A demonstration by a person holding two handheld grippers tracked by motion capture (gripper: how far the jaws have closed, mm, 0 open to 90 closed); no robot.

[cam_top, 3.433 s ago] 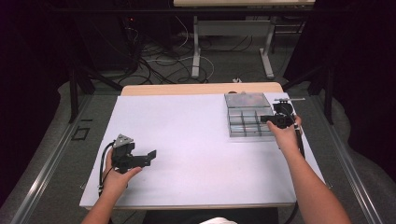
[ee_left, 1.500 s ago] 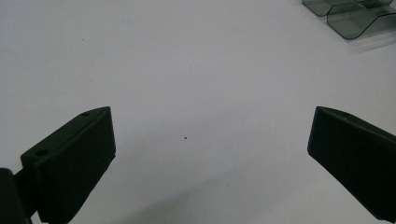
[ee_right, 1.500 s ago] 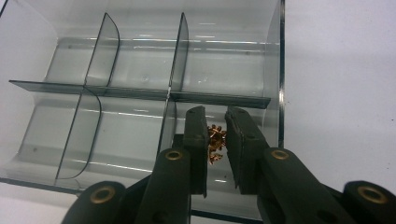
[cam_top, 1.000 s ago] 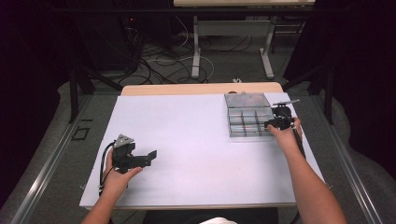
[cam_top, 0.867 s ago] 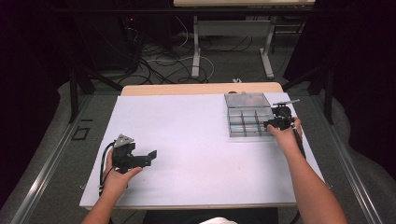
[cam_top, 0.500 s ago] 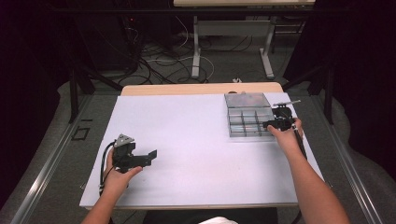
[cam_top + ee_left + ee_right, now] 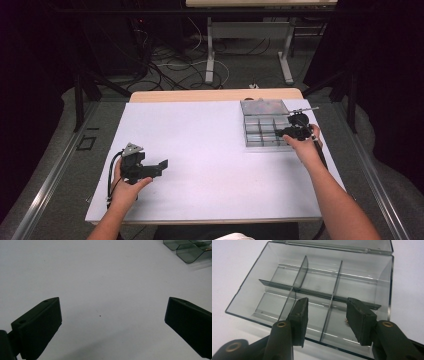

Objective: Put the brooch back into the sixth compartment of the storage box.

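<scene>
A clear plastic compartment box (image 7: 260,131) lies open at the table's far right, its lid (image 7: 262,106) folded back. My right gripper (image 7: 280,133) hovers at the box's right edge, pointing left over it. In the right gripper view its jaws (image 7: 327,312) stand partly apart above the near compartments of the box (image 7: 317,285); they have just been opening and grip nothing. A small tan piece (image 7: 346,320) lies in the compartment beside the right pad. My left gripper (image 7: 161,166) rests near the table's front left, wide open (image 7: 112,322) over bare tabletop.
The white table (image 7: 210,140) stretches between the two hands. A corner of the box (image 7: 190,250) shows at the top right of the left gripper view. Beyond the table are a tan desk edge (image 7: 215,95), cables and table legs on the floor.
The right hand has shifted only slightly at the box's right edge. The left hand and its gripper have kept still.
</scene>
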